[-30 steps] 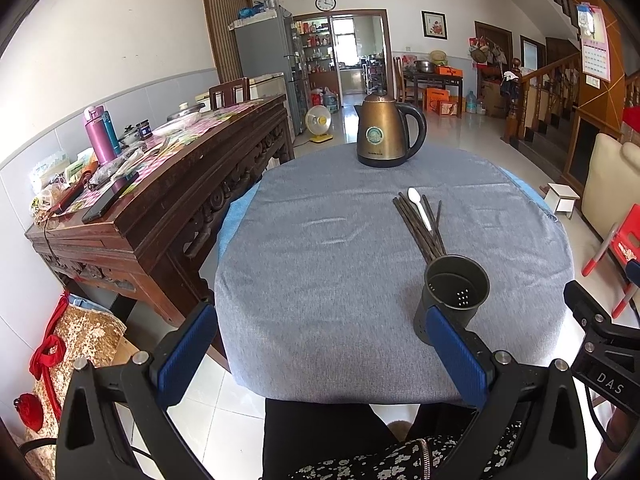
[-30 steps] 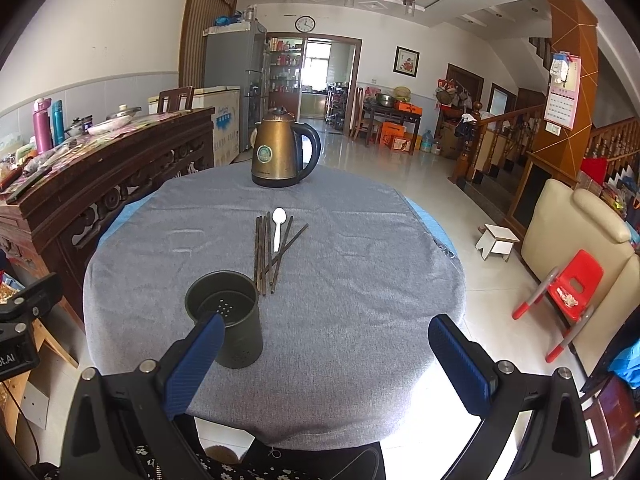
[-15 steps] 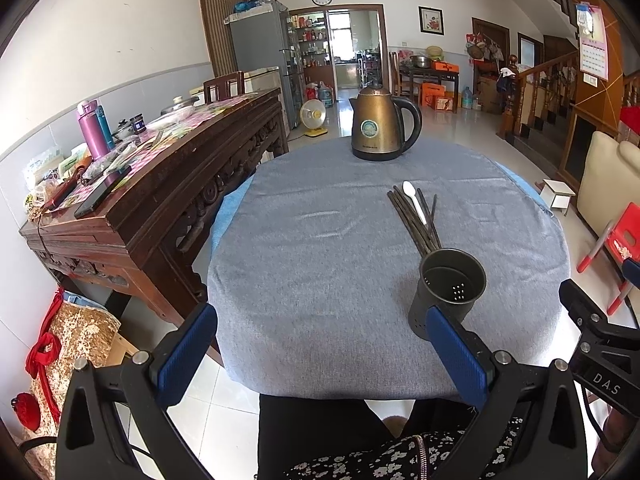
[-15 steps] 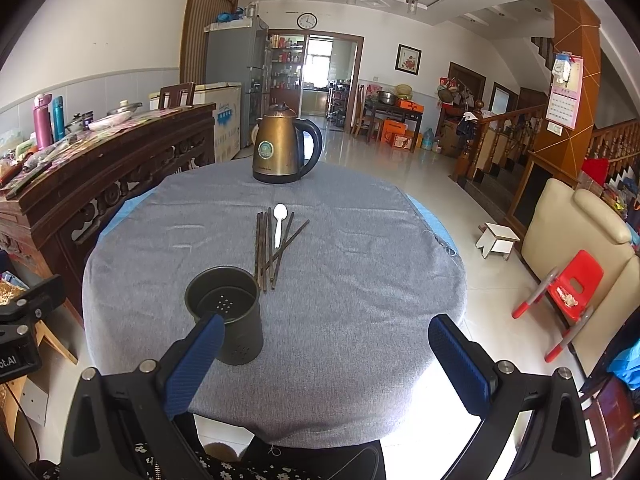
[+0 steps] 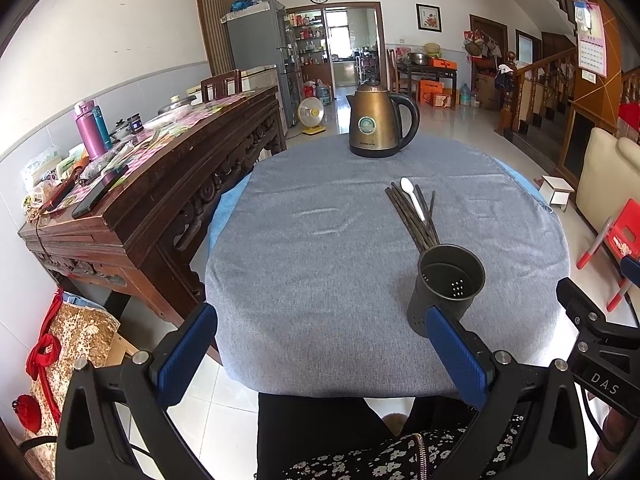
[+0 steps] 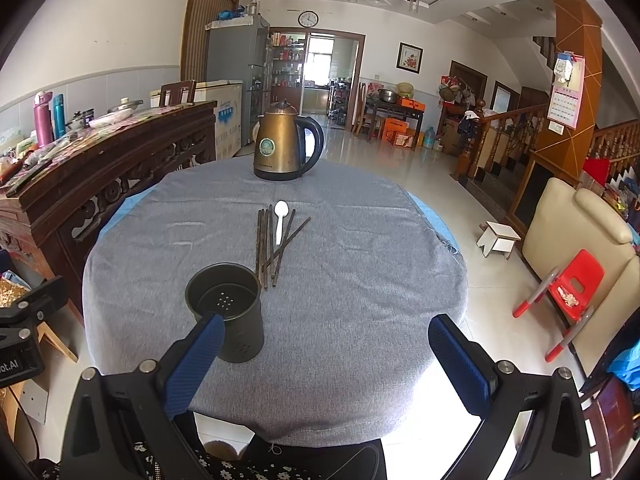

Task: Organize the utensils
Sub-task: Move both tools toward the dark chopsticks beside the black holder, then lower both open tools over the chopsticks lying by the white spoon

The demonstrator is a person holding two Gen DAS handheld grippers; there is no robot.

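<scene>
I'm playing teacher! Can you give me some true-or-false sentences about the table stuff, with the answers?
1. The cup is empty. True.
2. The spoon is in the cup. False: it lies on the cloth among the chopsticks.
3. The kettle stands at the far side of the table. True.
4. The right gripper holds a chopstick. False: it is open and holds nothing.
5. The left gripper is shut. False: it is open.
</scene>
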